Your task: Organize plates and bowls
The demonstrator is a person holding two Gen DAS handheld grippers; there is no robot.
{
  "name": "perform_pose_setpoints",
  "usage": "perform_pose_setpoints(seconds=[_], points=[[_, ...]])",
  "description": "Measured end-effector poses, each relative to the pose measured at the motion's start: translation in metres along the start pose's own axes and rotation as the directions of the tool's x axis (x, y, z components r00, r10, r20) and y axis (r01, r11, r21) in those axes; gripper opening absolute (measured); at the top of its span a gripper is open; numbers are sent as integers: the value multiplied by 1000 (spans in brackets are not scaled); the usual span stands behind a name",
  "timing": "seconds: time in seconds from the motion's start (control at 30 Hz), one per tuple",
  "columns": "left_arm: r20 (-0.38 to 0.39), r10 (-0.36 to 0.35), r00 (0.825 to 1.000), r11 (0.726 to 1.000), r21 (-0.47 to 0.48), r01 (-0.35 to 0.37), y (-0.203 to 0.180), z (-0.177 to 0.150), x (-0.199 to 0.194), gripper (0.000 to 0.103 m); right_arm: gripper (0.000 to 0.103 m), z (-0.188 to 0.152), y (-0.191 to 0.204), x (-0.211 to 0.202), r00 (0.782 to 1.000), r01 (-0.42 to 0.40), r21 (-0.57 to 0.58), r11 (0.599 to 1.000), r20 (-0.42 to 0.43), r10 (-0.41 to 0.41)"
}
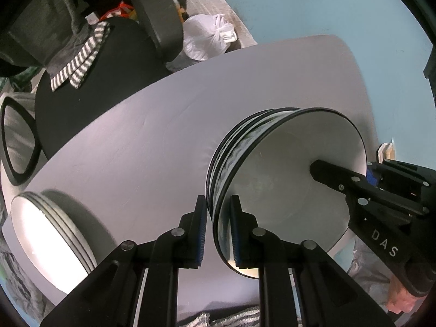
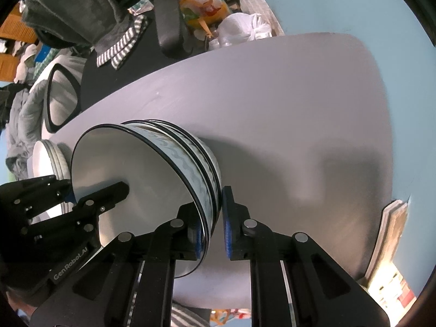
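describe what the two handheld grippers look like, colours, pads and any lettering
Both are matte black plastic with round silver bolt heads along angular, cut-out linkages. The left gripper has two flat fingers lined with ribbed blue pads; the right gripper is built the same. White lettering shows on their bodies: "DAS" on the right one, "GenRobot.AI" on the left. No cables or sleeves are visible.

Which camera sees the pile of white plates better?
The left wrist view. There the stack of white plates sits large beside the left gripper, with its rims showing. In the right wrist view the plates are small and partly hidden behind the stacked bowls.
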State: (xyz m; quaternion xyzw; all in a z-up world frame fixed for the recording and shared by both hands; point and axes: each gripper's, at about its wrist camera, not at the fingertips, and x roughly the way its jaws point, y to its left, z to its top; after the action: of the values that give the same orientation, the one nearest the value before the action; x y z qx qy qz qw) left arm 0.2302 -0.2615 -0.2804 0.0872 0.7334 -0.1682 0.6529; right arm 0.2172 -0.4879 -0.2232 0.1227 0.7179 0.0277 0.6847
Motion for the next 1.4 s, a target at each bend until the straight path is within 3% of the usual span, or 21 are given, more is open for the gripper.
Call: perform_pose_setpoints(seconds=[0.73,1.4], points=[[27,-10,1000,994,-105,13,67,-49,-25,14,12,-14,73,8,1000,7,-113,994,-18,-9],[85,-20,996,982,-185,35,143,-92,-68,14,12,-29,165,-1,1000,15,-179,984,12,-13]])
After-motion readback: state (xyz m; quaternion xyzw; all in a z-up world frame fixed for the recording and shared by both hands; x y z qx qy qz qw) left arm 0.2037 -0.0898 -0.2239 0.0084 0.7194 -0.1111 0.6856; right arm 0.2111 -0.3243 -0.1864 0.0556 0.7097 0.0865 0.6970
